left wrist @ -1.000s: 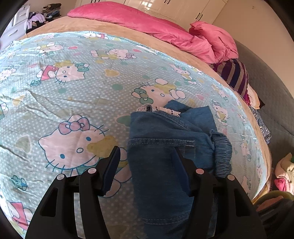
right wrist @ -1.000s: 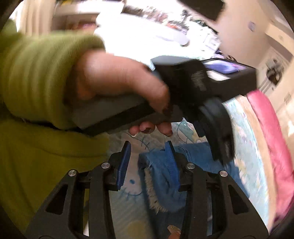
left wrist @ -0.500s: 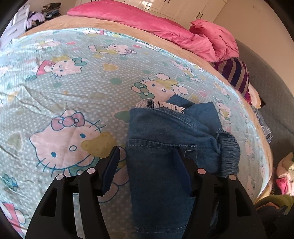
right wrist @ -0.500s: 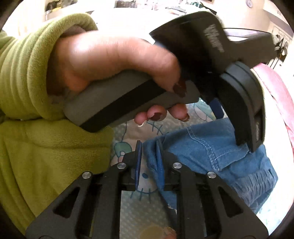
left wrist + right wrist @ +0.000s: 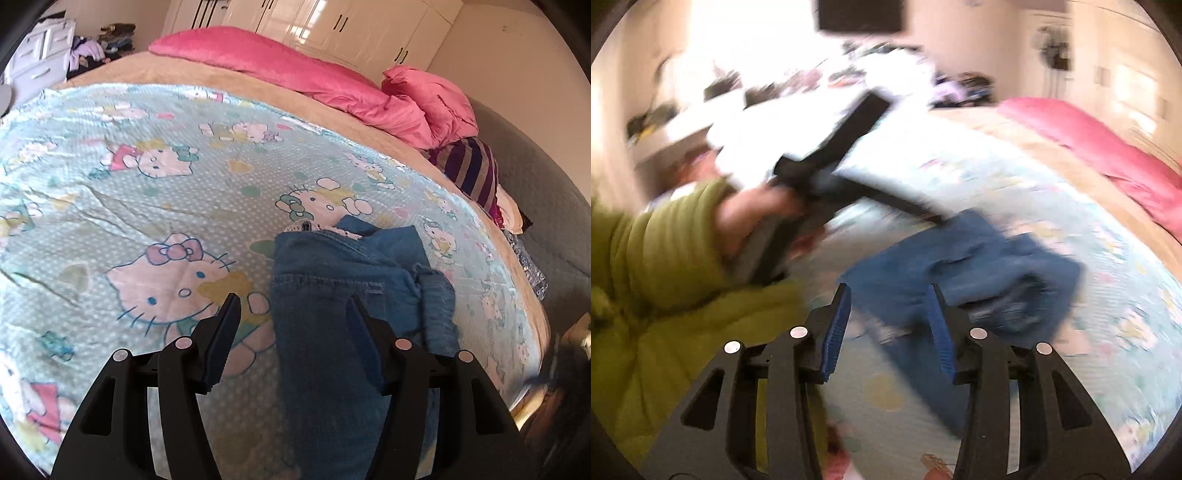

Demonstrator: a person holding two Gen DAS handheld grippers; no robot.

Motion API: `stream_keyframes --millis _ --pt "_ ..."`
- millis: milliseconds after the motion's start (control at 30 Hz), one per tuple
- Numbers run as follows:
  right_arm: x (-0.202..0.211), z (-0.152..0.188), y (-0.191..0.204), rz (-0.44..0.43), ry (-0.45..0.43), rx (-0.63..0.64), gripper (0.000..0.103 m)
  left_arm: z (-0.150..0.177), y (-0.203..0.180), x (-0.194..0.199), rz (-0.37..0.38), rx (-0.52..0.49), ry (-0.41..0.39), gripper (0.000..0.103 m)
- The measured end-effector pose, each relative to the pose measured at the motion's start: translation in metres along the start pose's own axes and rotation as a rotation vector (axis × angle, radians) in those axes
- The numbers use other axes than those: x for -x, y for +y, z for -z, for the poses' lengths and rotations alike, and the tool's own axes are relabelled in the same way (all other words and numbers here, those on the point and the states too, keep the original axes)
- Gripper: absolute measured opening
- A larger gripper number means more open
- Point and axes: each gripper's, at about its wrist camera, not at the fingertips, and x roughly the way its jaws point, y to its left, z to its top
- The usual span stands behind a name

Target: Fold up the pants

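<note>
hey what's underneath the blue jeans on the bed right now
The jeans lie on a light blue cartoon-cat sheet. A strip of white lace peeks out at their far edge. Whatever else sits beneath is covered by the denim.

The pants (image 5: 332, 295) are blue denim with a white lace trim. The bedsheet (image 5: 147, 184) is pale blue, dotted white, printed with pink-and-white cartoon cats. At twelve o'clock lies a pink blanket (image 5: 314, 77); at two, a purple striped cushion (image 5: 472, 173). The sleeve (image 5: 665, 240) is green.

Denim pants (image 5: 325, 295), matt; cotton-like sheet (image 5: 155, 192); glossy wardrobe doors (image 5: 332, 26).
</note>
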Motion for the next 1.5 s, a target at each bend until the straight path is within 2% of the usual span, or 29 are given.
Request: stream_keyframes --millis 67,167,200,233,267,333,400,500,567,633,767,933,1000,1067,1267,1433,1500 --pt "0.004 -0.008 -0.017 0.047 -0.025 -0.038 0.037 0.006 -0.004 0.007 0.003 -0.016 0.0 0.058" --pt "-0.01 -0.024 -0.044 0.114 0.009 -0.057 0.036 0.017 -0.012 0.015 0.011 -0.043 0.004 0.058" --pt "-0.015 -0.026 -0.05 0.125 0.032 -0.059 0.036 0.021 -0.016 0.016 0.016 -0.054 0.009 0.058" --pt "-0.027 -0.032 -0.059 0.133 0.062 -0.066 0.032 0.026 -0.023 0.016 0.02 -0.073 0.021 0.058" --pt "-0.037 -0.032 -0.061 0.136 0.083 -0.073 0.022 0.03 -0.027 0.014 0.015 -0.089 0.035 0.058" --pt "-0.065 -0.041 -0.07 0.12 0.136 -0.088 0.017 0.039 -0.037 0.005 0.006 -0.13 0.081 0.058" --pt "-0.088 -0.048 -0.066 0.125 0.174 -0.062 0.017 0.047 -0.043 -0.004 -0.028 -0.165 0.107 0.058" --pt "-0.125 -0.045 -0.055 0.106 0.245 -0.015 0.017 0.047 -0.043 -0.004 -0.028 -0.167 0.108 0.058" --pt "-0.144 -0.041 -0.055 0.139 0.303 0.012 0.016 0.048 -0.04 -0.005 -0.021 -0.16 0.11 0.058" --pt "-0.163 -0.033 -0.064 0.181 0.369 -0.013 0.016 0.048 -0.039 -0.006 -0.017 -0.156 0.111 0.058" --pt "-0.178 -0.023 -0.084 0.177 0.372 -0.111 0.015 0.048 -0.038 -0.007 -0.011 -0.15 0.115 0.058" --pt "-0.163 -0.025 -0.074 0.212 0.324 -0.078 0.017 0.049 -0.039 -0.005 -0.007 -0.148 0.113 0.059" --pt "-0.15 -0.029 -0.076 0.207 0.286 -0.111 0.023 0.049 -0.038 -0.003 0.001 -0.141 0.108 0.065" --pt "-0.135 -0.031 -0.078 0.209 0.247 -0.127 0.035 0.048 -0.037 0.002 0.006 -0.134 0.1 0.067" --pt "-0.09 -0.036 -0.074 0.205 0.143 -0.169 0.055 0.046 -0.039 0.021 0.018 -0.13 0.07 0.074" --pt "-0.056 -0.043 -0.063 0.219 0.061 -0.159 0.072 0.045 -0.046 0.033 0.019 -0.138 0.047 0.076" --pt "-0.041 -0.045 -0.058 0.232 0.025 -0.149 0.078 0.044 -0.048 0.035 0.016 -0.142 0.04 0.084"
